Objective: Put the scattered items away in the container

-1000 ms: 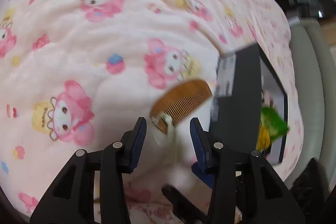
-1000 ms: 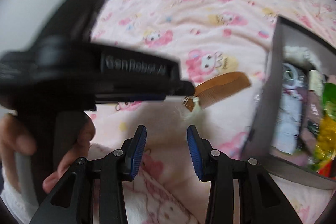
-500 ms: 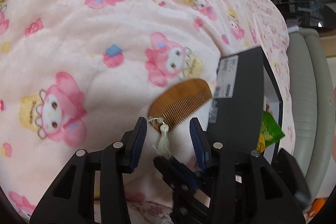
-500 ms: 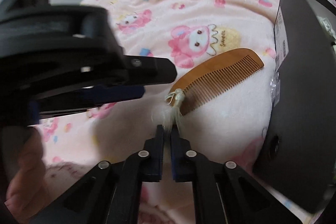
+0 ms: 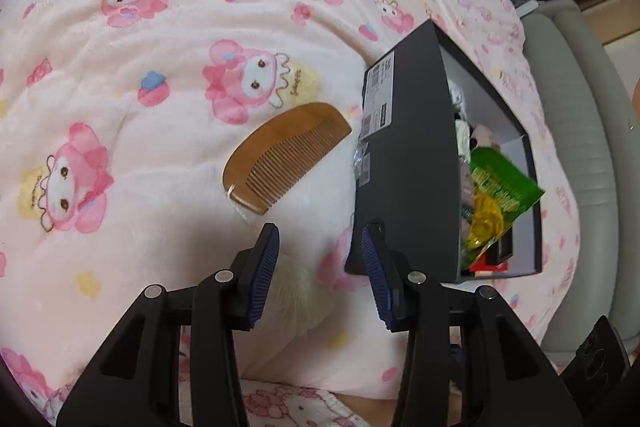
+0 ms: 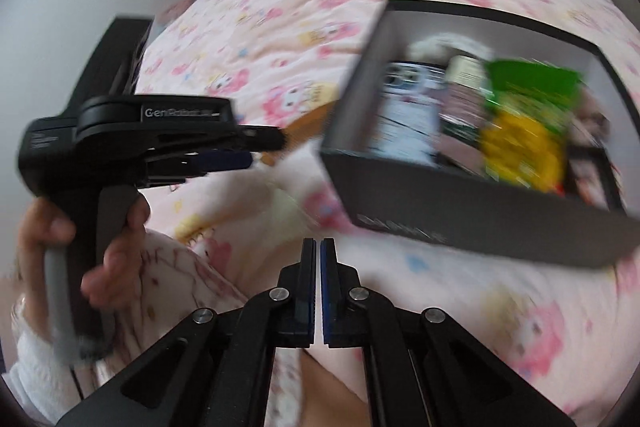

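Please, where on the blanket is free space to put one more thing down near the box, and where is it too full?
Bare blanket lies left of and beyond the wooden comb. The strip between the comb and the black box is narrow. Inside the box it looks crowded: the green snack bag and other packets fill most of it.

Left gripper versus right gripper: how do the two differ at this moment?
The left gripper has its fingers spread wide; the right gripper has its fingers nearly together. The left points at the wooden comb lying on the pink blanket; the right faces the black box. Both have blue pads, and nothing shows between either pair.
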`<control>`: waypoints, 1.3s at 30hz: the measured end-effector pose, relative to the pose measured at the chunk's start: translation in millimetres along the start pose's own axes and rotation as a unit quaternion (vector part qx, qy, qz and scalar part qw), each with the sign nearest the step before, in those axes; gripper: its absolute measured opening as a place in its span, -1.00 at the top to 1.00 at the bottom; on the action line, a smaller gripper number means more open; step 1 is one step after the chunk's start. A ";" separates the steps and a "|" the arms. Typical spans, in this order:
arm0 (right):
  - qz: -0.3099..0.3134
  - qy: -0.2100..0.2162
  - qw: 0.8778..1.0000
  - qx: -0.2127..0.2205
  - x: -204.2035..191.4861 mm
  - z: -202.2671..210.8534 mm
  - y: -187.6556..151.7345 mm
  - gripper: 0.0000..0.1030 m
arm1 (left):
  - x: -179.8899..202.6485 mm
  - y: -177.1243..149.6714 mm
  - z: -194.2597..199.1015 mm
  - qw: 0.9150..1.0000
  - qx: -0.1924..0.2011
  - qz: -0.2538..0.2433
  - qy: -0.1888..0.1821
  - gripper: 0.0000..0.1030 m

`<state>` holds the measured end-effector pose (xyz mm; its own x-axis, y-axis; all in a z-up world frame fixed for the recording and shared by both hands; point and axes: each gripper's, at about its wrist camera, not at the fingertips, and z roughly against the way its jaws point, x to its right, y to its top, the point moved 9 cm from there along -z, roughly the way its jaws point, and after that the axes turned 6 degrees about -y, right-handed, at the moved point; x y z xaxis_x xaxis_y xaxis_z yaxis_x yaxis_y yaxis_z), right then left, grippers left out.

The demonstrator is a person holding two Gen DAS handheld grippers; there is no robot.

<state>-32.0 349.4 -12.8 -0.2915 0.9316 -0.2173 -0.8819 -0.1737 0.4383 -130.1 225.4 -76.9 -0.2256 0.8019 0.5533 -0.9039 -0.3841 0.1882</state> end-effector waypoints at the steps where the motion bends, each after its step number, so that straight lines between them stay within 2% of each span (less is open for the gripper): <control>1: -0.010 0.000 1.000 0.001 8.1 4.3 -4.7 0.99 | -1.7 -0.3 -0.9 1.000 0.000 -0.003 0.017 0.16; 3: -0.025 0.006 1.000 0.000 19.1 6.6 -10.2 0.98 | -9.5 3.0 -0.7 0.999 0.011 0.010 0.043 0.15; 5: -0.037 0.016 0.999 -0.008 12.6 0.0 -3.2 0.98 | -22.6 5.8 -3.2 0.997 0.012 0.046 0.061 0.15; 7: -0.034 0.034 0.999 -0.012 6.6 -2.7 -4.1 0.97 | -30.8 0.8 -14.8 0.995 -0.016 0.077 0.057 0.15; 10: -0.022 0.036 0.999 -0.029 -5.5 -34.9 0.0 0.95 | -33.2 -10.1 -33.7 0.992 -0.063 0.098 0.049 0.22; 11: -0.017 0.033 0.999 -0.033 -11.4 -39.7 1.4 0.95 | -32.2 -12.4 -37.5 0.991 -0.073 0.097 0.048 0.39; 12: -0.014 0.030 0.999 -0.033 -14.5 -43.7 3.1 0.94 | -29.6 -14.3 -40.3 0.992 -0.080 0.087 0.050 0.86; 16: -0.020 0.045 0.998 -0.038 -21.6 -48.0 1.4 0.92 | -6.3 -21.0 -37.0 0.996 -0.078 0.014 0.041 0.92; 18: -0.023 0.046 0.998 -0.040 -19.7 -46.7 -1.6 0.86 | 6.0 -31.5 -36.3 0.996 -0.088 -0.009 0.015 0.92; 20: -0.017 0.040 0.998 -0.042 -15.8 -45.4 -5.9 0.66 | 13.0 -40.7 -34.7 0.995 -0.101 -0.019 -0.010 0.92; 23: -0.011 0.028 0.998 -0.060 -10.3 -47.1 -12.1 0.50 | 14.5 -43.0 -23.2 0.995 -0.093 -0.026 -0.022 0.87; 24: -0.010 0.026 0.998 -0.061 -10.6 -48.0 -12.4 0.48 | 10.5 -42.4 -18.7 0.996 -0.089 -0.013 -0.024 0.66; 25: -0.008 0.026 0.998 -0.060 -12.1 -48.3 -11.9 0.41 | 3.8 -40.1 -13.7 0.996 -0.081 0.008 -0.027 0.35; 26: -0.006 0.027 0.998 -0.057 -14.7 -48.8 -10.7 0.30 | -0.8 -37.5 -9.7 0.997 -0.070 0.024 -0.034 0.25; 29: 0.004 0.035 0.998 -0.054 -25.7 -55.1 -6.9 0.06 | -11.7 -30.3 -1.5 0.997 -0.036 0.052 -0.039 0.21; 30: 0.007 0.039 0.998 -0.055 -28.4 -58.5 -4.6 0.05 | -13.7 -29.3 -1.2 0.997 -0.029 0.056 -0.035 0.21; 34: 0.008 0.037 0.997 -0.067 -35.8 -87.6 5.1 0.05 | -15.4 -21.6 2.5 0.998 0.001 0.058 -0.028 0.21; 36: 0.004 0.028 0.997 -0.068 -33.8 -104.8 9.6 0.06 | -19.2 -19.2 2.8 0.997 0.002 0.066 -0.033 0.21; 37: -0.002 0.028 0.997 -0.072 -32.2 -111.8 9.6 0.36 | -20.3 -19.9 1.0 0.997 -0.004 0.068 -0.036 0.21; 38: -0.012 0.030 0.997 -0.073 -30.3 -115.9 9.1 0.85 | -20.5 -20.6 -0.6 0.997 -0.007 0.067 -0.037 0.21; 39: -0.019 0.031 0.997 -0.072 -28.8 -116.7 8.5 0.89 | -18.8 -21.9 -1.6 0.997 -0.008 0.064 -0.036 0.21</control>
<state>-74.4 283.8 -104.6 -0.2759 0.9173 -0.2872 -0.9352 -0.1872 0.3005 -106.7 219.4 -92.7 -0.3134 0.7122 0.6281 -0.8754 -0.4731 0.0996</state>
